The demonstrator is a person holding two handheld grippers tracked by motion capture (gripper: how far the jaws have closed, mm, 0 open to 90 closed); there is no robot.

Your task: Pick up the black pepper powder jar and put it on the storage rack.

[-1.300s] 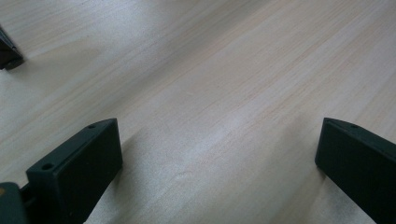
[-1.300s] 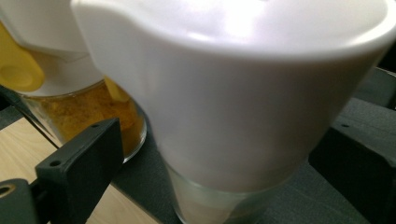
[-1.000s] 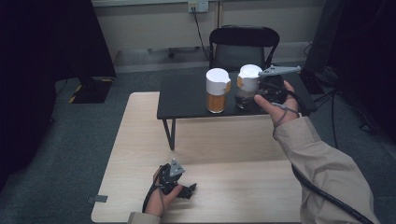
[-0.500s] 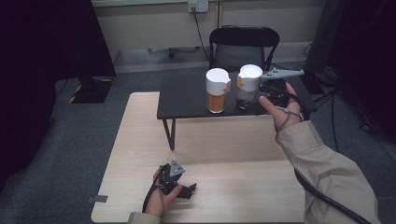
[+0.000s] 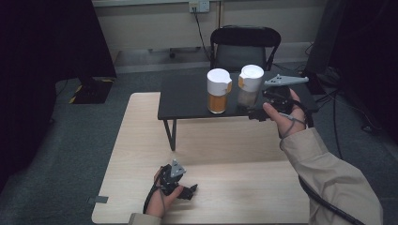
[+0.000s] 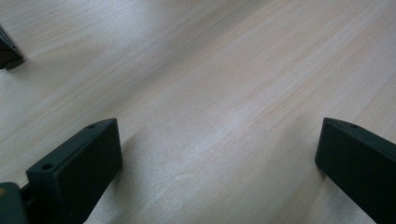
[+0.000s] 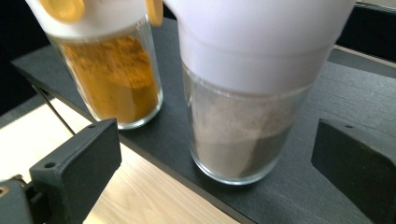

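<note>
Light wood table [image 5: 141,140], pale grain, carries small black table [image 5: 187,101], which stands on thin dark legs ahead of left gripper [image 5: 187,191]. Left gripper rests low on bare wood near table's front edge, jaws spread wide.

On black table: grey-powder jar [image 7: 243,135] directly ahead of right gripper [image 7: 215,172], between its parted jaws but untouched; orange-powder jar [image 7: 116,79] just beyond, toward left jaw (both white-lidded, upright, near black table's front edge).

Grey-filled jar [image 7: 243,130] (white lid [image 7: 261,32])
</note>
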